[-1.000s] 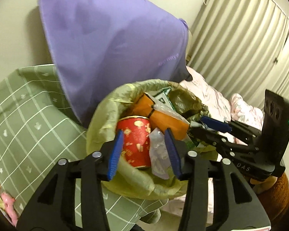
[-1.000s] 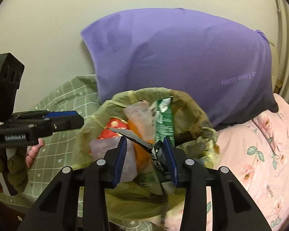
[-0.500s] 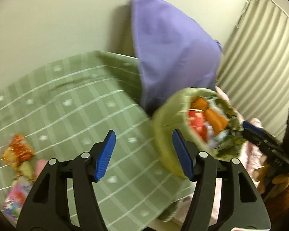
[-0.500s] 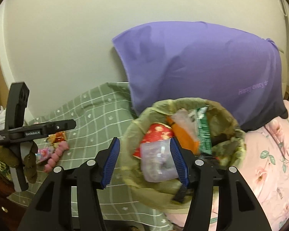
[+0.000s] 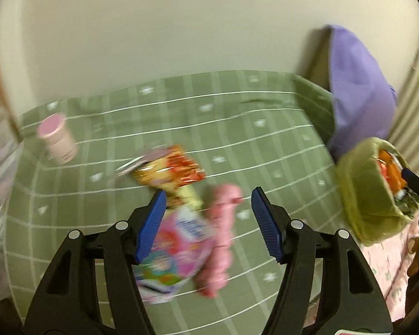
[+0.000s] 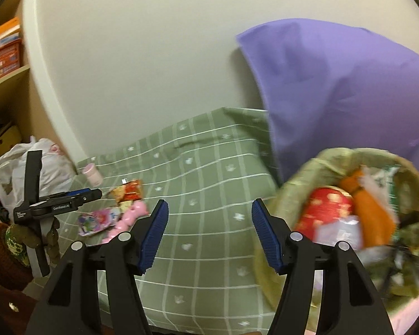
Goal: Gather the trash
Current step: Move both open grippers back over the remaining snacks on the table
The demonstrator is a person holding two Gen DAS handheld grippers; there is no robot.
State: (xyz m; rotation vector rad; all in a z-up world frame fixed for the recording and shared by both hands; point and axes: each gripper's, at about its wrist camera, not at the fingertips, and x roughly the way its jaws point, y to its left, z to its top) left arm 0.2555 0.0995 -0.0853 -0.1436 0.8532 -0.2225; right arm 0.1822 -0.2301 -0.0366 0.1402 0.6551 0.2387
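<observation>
The left tool [image 5: 206, 223], jaws opening and empty, hangs over a pink printed snack packet [image 5: 176, 254] on the green checked bedspread [image 5: 265, 139]. The right tool [image 6: 209, 231], also opening and empty, is left of the full olive-green trash bag [image 6: 349, 217].

Bare green blanket [image 6: 209, 195] lay open between the wrapper pile [image 5: 176, 223] and the full trash bag [image 6: 349, 217]; a purple pillow [image 6: 335, 97] blocked the back.
</observation>
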